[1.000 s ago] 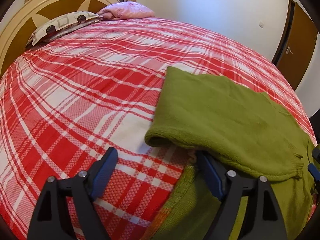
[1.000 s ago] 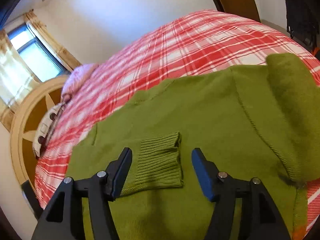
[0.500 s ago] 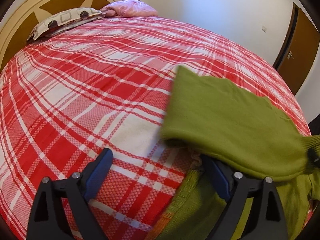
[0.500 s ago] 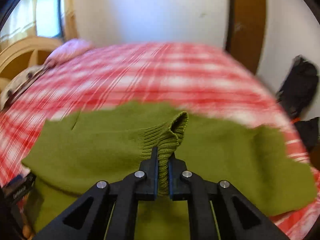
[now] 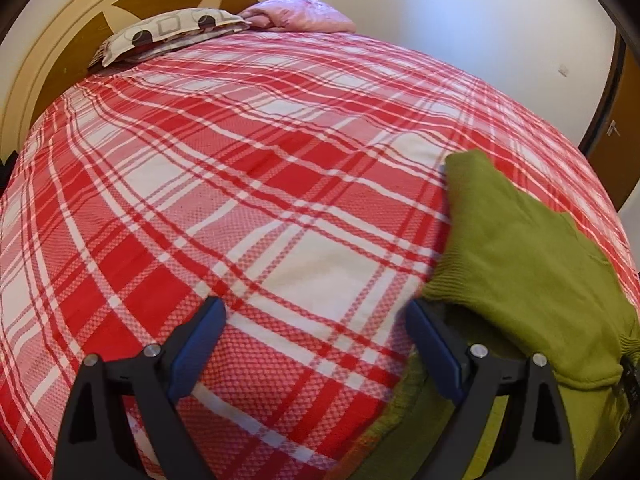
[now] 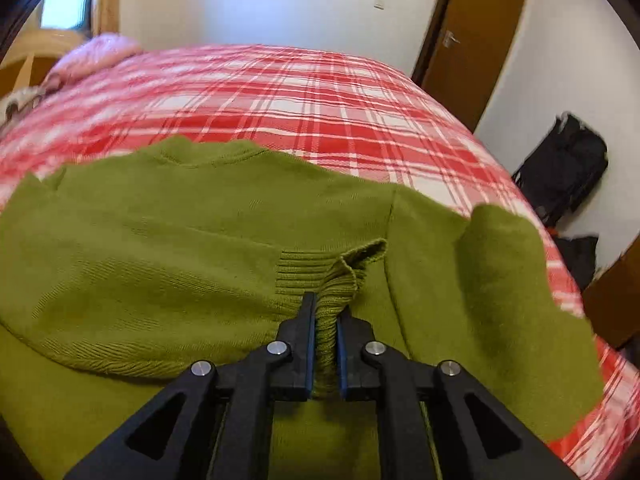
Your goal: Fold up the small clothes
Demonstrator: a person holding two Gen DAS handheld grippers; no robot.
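Right wrist view: a bed (image 6: pixel 320 92) with a red and white plaid cover carries a green sweater (image 6: pixel 160 248) spread across its near side. Its ribbed cuff (image 6: pixel 324 280) is pinched between the closed jaws of the right hand-held gripper (image 6: pixel 323 320), lifted slightly. Left wrist view: the left hand-held gripper (image 5: pixel 316 344) stands wide open over bare cover, with the sweater just to its right, empty.

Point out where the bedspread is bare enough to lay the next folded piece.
Bare: the wide plaid bedspread between the pillows at the headboard and the green sweater, and the strip beyond the sweater toward the door. Crowded: the near edge, where the sweater spreads.
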